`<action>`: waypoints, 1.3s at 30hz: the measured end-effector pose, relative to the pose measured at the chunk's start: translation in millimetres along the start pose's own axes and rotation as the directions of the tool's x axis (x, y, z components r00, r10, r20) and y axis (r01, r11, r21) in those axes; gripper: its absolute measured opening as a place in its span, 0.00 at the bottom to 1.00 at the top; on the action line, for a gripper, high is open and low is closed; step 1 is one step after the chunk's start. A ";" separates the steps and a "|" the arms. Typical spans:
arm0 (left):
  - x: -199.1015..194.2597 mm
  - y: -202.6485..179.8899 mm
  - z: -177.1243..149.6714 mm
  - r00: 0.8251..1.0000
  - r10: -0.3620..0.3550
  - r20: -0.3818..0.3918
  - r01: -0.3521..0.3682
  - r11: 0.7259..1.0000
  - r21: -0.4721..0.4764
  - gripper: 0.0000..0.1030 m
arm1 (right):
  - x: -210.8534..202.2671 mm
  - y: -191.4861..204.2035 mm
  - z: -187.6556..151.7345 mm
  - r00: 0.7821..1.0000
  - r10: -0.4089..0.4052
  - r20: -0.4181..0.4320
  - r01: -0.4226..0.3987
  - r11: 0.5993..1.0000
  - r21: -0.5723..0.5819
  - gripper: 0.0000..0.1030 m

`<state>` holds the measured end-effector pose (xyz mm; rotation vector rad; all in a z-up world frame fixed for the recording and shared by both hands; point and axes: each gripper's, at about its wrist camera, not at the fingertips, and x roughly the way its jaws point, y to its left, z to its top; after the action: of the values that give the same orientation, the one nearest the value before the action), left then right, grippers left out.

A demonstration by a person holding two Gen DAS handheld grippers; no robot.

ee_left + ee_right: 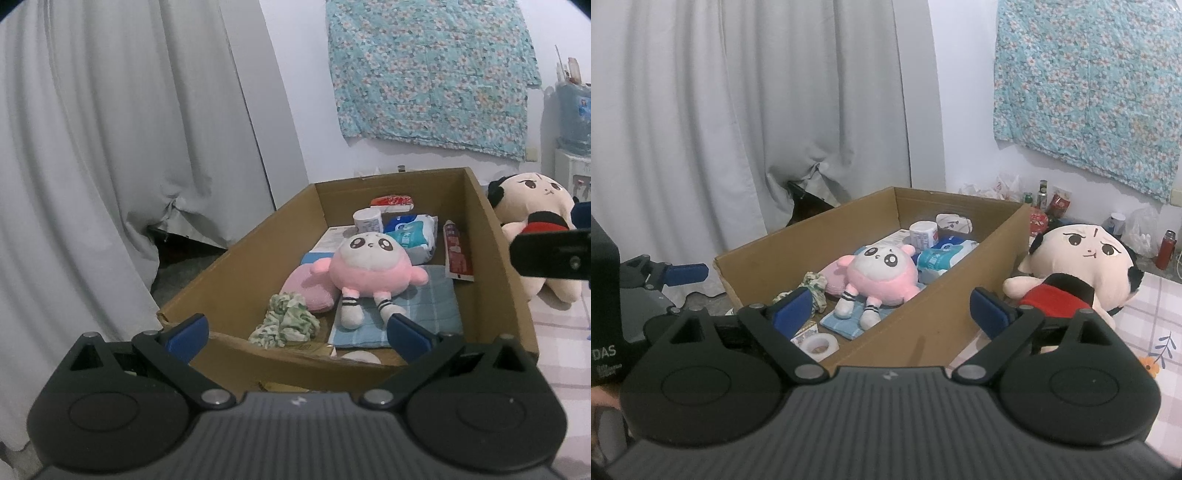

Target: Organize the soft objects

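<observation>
Judging by the layout, sorting is partly done: the pink plush [369, 271] and green scrunchie [286, 323] lie inside the cardboard box [236, 266], while the big cream plush [1082, 269] waits outside, beside it; left gripper [295, 330] and right gripper [892, 308] both gape wide, empty

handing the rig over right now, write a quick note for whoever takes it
Left gripper: open, empty, at the near end of the brown cardboard box.
Right gripper: open, empty, over the box's right wall.
In the box: pink-and-white round plush toy lying on a blue checked cloth, green-and-white fabric scrunchie, flat pink pad, along with tubes and packets.
Outside, right of the box on the patterned sheet: large cream plush doll with black hair and red top.
Done: small soft items boxed.
Left: probably the large doll, nearest the right gripper.
</observation>
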<state>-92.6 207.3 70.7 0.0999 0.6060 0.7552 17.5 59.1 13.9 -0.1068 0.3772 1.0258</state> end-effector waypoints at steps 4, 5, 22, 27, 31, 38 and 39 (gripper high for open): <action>2.4 3.2 -0.4 1.000 -0.001 -0.009 0.001 1.000 -0.012 1.00 | 0.6 -0.3 -0.2 1.000 -0.004 -0.005 0.004 1.000 0.004 0.90; 3.1 2.9 -0.2 1.000 -0.001 -0.014 0.001 1.000 -0.014 1.00 | 1.5 -0.9 -0.3 1.000 -0.003 -0.007 0.003 1.000 0.007 0.90; 3.6 1.1 0.0 1.000 0.003 -0.028 -0.004 1.000 -0.031 1.00 | 3.5 0.1 -0.7 1.000 0.005 -0.016 -0.005 1.000 0.020 0.91; 1.8 -2.2 0.0 1.000 0.002 -0.023 -0.002 1.000 -0.019 1.00 | 3.4 1.6 -1.6 1.000 0.007 -0.020 -0.006 1.000 0.018 0.91; 2.2 -2.6 0.2 1.000 -0.006 -0.026 0.006 1.000 -0.021 1.00 | 3.3 1.9 -1.8 1.000 0.007 -0.019 -0.007 1.000 0.017 0.91; 1.2 -6.1 0.1 1.000 -0.008 -0.022 0.007 1.000 -0.014 1.00 | 4.4 1.7 -2.1 1.000 0.006 -0.023 -0.006 1.000 0.019 0.92; 1.2 -6.3 0.4 1.000 -0.007 -0.020 0.007 1.000 -0.013 1.00 | 3.9 1.2 -1.9 1.000 0.006 -0.022 -0.005 1.000 0.019 0.92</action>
<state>-87.9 203.6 68.6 0.0779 0.6199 0.7541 17.7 62.4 10.8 -0.1005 0.4071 1.0270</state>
